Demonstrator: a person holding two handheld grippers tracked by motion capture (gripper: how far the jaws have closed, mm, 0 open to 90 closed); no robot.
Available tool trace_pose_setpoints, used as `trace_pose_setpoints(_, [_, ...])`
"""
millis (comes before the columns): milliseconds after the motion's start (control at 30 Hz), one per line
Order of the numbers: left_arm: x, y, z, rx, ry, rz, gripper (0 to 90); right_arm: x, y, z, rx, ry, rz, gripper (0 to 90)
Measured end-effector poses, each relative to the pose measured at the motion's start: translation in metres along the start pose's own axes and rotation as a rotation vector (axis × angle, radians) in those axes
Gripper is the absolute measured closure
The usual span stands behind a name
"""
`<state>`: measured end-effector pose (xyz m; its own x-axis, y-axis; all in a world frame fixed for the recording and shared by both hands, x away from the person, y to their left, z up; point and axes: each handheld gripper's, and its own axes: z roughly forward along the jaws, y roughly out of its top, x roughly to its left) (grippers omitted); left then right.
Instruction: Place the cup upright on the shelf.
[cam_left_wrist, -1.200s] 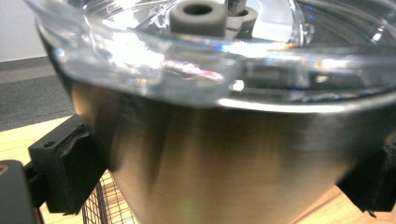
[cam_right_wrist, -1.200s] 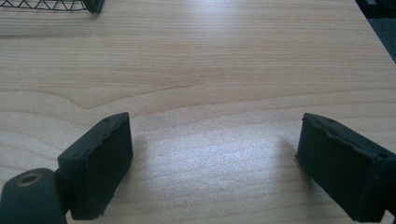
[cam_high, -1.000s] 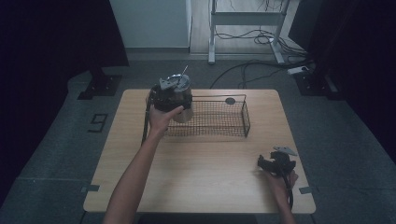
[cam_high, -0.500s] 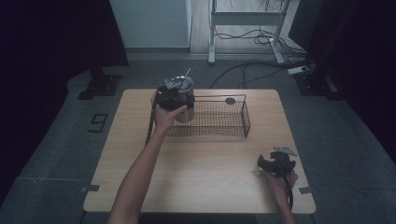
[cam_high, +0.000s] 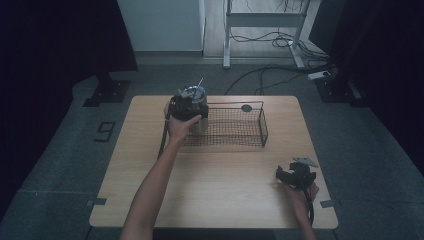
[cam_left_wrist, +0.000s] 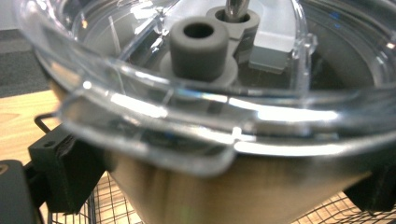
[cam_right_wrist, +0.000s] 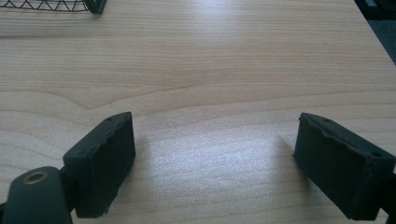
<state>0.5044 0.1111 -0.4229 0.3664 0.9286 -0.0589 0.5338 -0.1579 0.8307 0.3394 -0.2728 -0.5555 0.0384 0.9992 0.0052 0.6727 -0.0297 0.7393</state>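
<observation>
The left gripper (cam_high: 186, 107), jaws clamped either side of a lidded steel tumbler (cam_high: 196, 102), holds it at the wire basket's (cam_high: 262, 125) nine o'clock end, probably for setting inside, while the right gripper (cam_high: 296, 176) waits at the table's (cam_high: 220, 200) four o'clock, jaws wide, empty

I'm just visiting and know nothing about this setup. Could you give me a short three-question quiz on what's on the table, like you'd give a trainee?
1. True or false: the right gripper is holding something.
2. What does the left gripper clamp? A) cup with clear lid B) plate C) bottle
3. The cup is at which end of the wire basket?

Key: 1 false, its jaws stand open over the bare table. 2 A. 3 the left end.
</observation>
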Motion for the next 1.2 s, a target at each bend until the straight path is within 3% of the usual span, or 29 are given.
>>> trace_pose_setpoints(533, [0.005,-0.021,0.016,0.042,0.021,-0.012,3.7,0.000,0.000,0.000,-0.001,0.000,-0.001,12.7])
trace_pose_setpoints(1200, [0.003,-0.038,0.021,0.058,0.038,0.006,3.6,0.000,0.000,0.000,-0.002,0.000,-0.001,12.9])
